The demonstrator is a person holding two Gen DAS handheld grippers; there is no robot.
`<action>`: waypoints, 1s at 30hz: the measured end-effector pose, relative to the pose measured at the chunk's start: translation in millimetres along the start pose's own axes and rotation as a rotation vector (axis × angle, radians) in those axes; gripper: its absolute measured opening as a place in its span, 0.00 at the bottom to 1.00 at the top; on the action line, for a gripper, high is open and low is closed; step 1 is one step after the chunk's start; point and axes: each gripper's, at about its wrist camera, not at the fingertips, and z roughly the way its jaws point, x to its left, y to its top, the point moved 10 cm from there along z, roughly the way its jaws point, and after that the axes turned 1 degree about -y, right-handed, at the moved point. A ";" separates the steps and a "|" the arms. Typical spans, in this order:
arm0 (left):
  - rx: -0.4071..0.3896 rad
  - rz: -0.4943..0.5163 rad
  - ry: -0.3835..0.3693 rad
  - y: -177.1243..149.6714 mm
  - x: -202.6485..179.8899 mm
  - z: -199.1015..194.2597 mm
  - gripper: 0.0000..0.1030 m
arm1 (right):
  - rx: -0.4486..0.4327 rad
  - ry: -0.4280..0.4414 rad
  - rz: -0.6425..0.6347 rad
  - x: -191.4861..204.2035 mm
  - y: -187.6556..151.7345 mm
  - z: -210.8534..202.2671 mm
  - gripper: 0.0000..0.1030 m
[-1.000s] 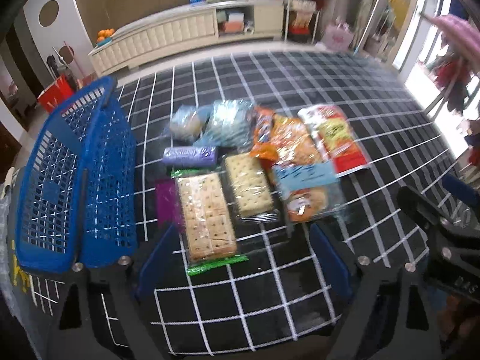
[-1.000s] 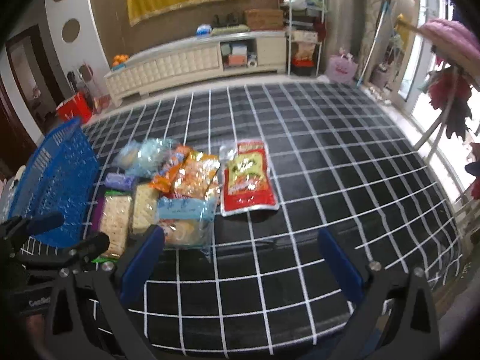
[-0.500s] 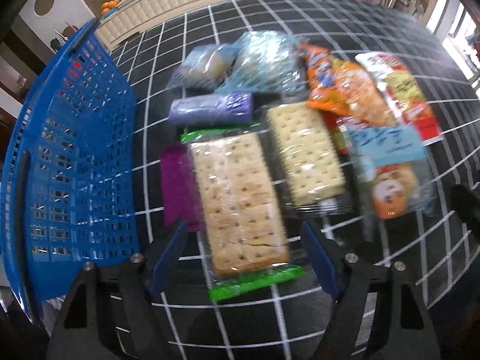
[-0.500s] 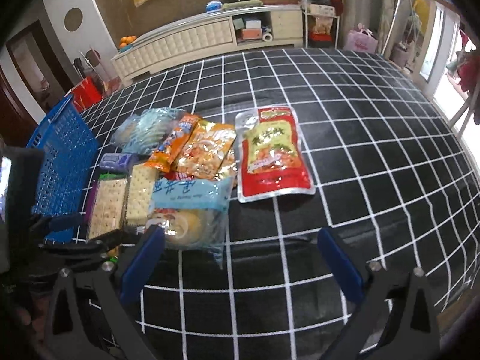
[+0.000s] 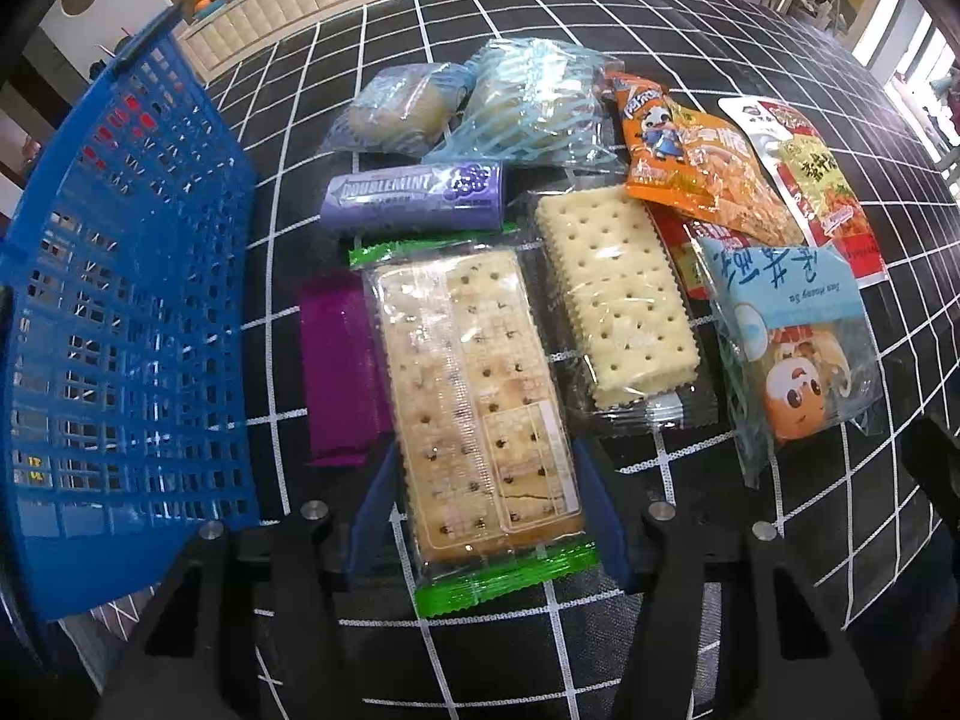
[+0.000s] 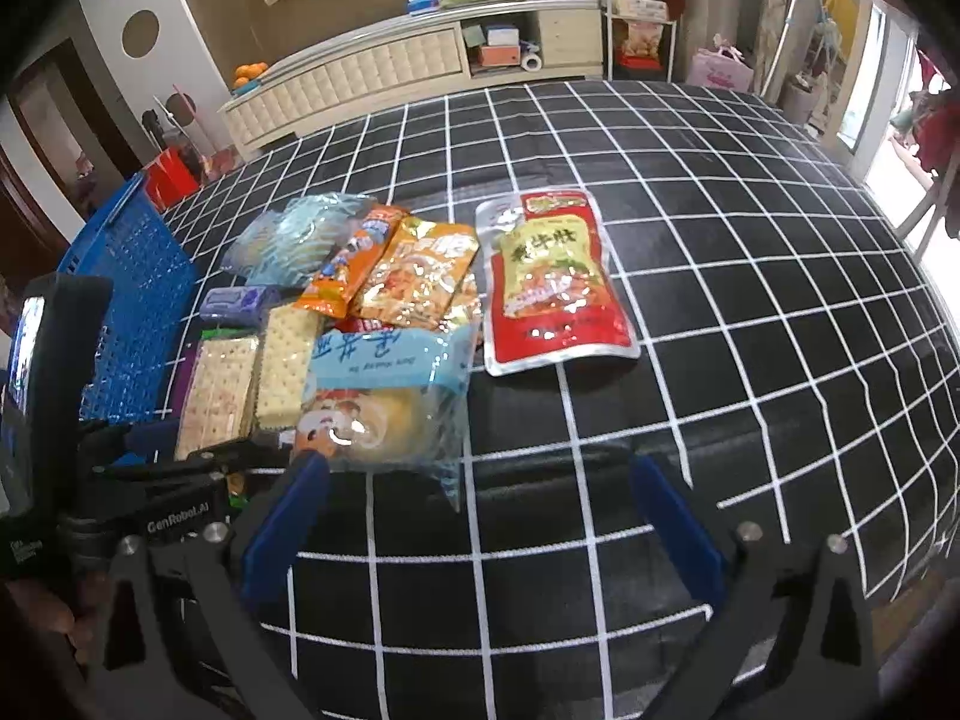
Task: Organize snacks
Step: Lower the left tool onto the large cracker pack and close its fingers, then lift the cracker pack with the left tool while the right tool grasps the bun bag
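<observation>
Snacks lie in a pile on the black grid tablecloth [image 5: 750, 570]. A green-edged cracker pack [image 5: 474, 396] lies between the blue fingers of my left gripper [image 5: 486, 516]; the jaws stand at its two sides, closed in on its near end. Beside it lie a white cracker pack [image 5: 618, 294], a purple bar [image 5: 339, 372], a purple gum box [image 5: 414, 198] and a cartoon bread bag [image 5: 792, 360]. A blue basket [image 5: 120, 330] stands left. My right gripper [image 6: 474, 516] is open and empty, near the bread bag [image 6: 372, 414]. A red pouch [image 6: 552, 282] lies ahead.
Orange chip bags [image 5: 690, 162] and blue-wrapped buns [image 5: 528, 102] lie at the far side of the pile. The tablecloth [image 6: 750, 330] stretches right of the red pouch. A white cabinet [image 6: 390, 72] stands beyond the table.
My left gripper has moved forward and down onto the green-edged cracker pack, and its fingers have closed in from wide open. My right gripper has come slightly nearer the pile.
</observation>
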 end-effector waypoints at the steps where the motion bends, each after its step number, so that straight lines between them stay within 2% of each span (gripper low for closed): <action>1: -0.009 0.000 -0.005 -0.5 -0.9 -4.6 0.53 | 0.002 -0.002 0.000 -0.9 -0.8 -1.6 1.00; 6: -0.076 0.019 -0.012 -0.9 -2.3 -36.4 0.52 | -0.005 -0.014 0.007 0.9 6.0 -7.6 1.00; 13: -0.133 -0.015 -0.060 -3.3 7.6 -61.5 0.52 | 0.030 0.028 -0.028 31.3 19.1 4.3 1.00; 22: -0.150 -0.024 -0.124 -1.5 10.8 -60.9 0.52 | 0.148 0.040 -0.021 47.6 18.7 40.6 0.87; 26: -0.142 -0.031 -0.143 1.0 11.8 -54.1 0.52 | 0.182 0.015 -0.015 46.4 16.5 56.1 0.85; 30: -0.137 -0.028 -0.159 1.6 12.0 -50.3 0.52 | 0.195 0.049 0.011 49.7 15.5 61.2 0.79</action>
